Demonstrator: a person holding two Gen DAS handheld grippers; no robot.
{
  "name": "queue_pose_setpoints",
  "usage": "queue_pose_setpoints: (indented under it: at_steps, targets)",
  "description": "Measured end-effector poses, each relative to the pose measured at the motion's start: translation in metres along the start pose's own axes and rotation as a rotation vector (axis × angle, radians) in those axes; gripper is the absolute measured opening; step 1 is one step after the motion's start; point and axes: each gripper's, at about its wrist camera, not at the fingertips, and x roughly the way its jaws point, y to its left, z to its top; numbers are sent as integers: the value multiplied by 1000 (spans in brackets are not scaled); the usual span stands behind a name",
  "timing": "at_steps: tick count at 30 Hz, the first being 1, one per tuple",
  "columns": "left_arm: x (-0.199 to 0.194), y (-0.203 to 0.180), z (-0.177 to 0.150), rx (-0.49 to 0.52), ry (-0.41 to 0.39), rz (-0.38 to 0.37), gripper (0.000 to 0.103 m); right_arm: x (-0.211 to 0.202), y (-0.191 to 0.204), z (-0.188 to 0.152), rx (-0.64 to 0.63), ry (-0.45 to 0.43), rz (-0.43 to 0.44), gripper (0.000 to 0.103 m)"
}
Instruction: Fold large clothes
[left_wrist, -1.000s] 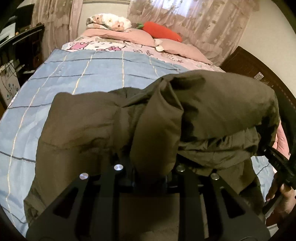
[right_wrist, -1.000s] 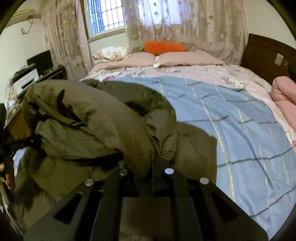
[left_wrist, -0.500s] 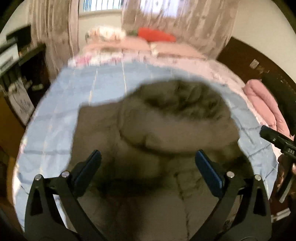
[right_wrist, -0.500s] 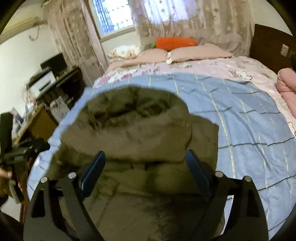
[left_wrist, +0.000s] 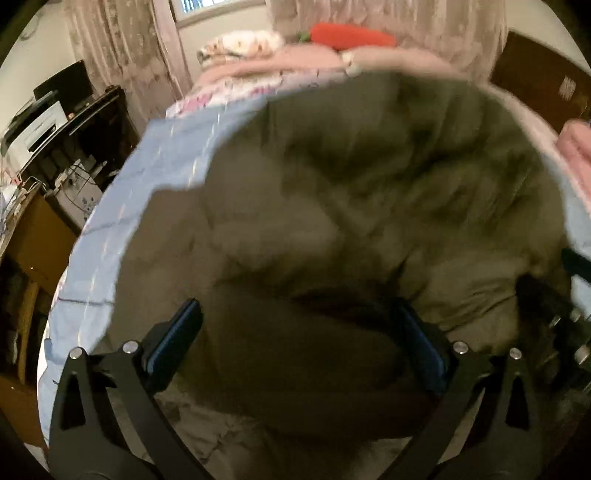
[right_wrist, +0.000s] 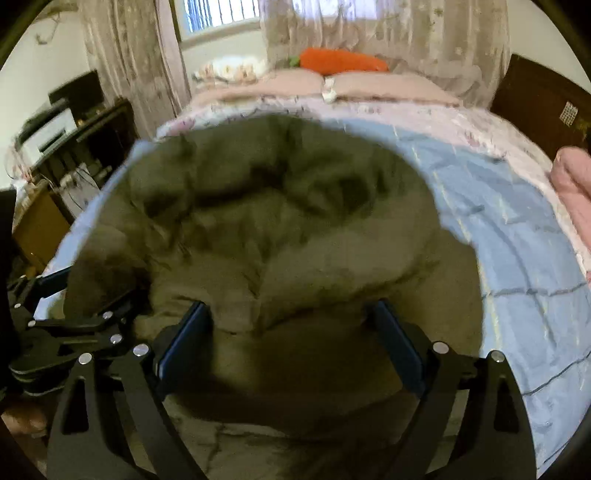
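Observation:
An olive-green padded jacket (left_wrist: 351, 206) lies folded in a thick bundle on the blue checked bedspread (left_wrist: 147, 192). It also shows in the right wrist view (right_wrist: 280, 229). My left gripper (left_wrist: 295, 343) is open, its blue-padded fingers wide apart just above the jacket's near edge, holding nothing. My right gripper (right_wrist: 295, 339) is open in the same way over the jacket's near edge. The left gripper also appears at the left of the right wrist view (right_wrist: 74, 325). The view is blurred by motion.
Pink pillows (right_wrist: 369, 83) and an orange carrot cushion (right_wrist: 340, 61) lie at the bed's head. A dark desk with a printer (left_wrist: 44, 122) stands left of the bed. A dark wooden headboard (right_wrist: 546, 107) and a pink folded blanket (right_wrist: 572, 177) are at the right.
Both grippers were shut on the jacket's fabric a second ago. They have let go and opened wide, and the jacket has dropped into a folded bundle on the bed.

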Motion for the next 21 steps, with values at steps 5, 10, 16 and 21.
queue_pose_setpoints:
  at_steps: [5,10,16,21]
  targets:
    - [28,1,-25,49,-8,-13,101,28,7,-32,-96,33,-31,93]
    - [24,-6,-25,124,-37,11,101,24,4,-29,-82,85,-23,95]
    - [-62,13,42,54,-300,-63,101,-43,-22,46,88,-111,43,96]
    - [-24,9,133,-108,-191,-132,101,-16,-31,121,139,-135,-52,98]
